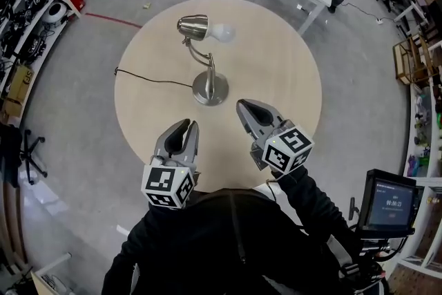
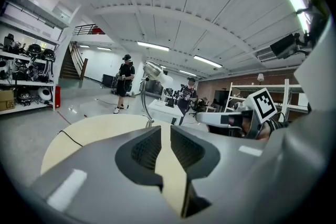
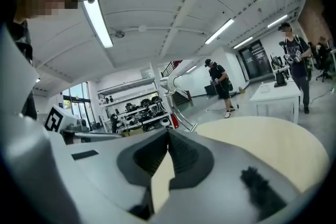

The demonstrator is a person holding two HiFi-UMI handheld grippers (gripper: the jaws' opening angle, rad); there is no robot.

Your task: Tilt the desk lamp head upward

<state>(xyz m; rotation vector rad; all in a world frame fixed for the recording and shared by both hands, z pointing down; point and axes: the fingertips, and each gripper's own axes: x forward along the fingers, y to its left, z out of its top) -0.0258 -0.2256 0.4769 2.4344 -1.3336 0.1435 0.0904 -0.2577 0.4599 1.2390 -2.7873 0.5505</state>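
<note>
Standing on tabletop [image 1: 276, 72]: desk lamp [image 1: 210, 83], bare wood all round. Near rim hidden by person [image 1: 228, 238]. Left tongs [image 1: 188, 124] slightly parted, empty; right tongs [image 1: 243, 107] closed, empty, near lamp.

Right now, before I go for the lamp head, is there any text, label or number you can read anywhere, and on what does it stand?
Nothing reads clearly.
Small screen, at the right edge of the head view: light digits like a timer, too small to read.
Cubes on the left gripper and right gripper: black-and-white square markers, no words.
Desk lamp: no label shows.
</note>
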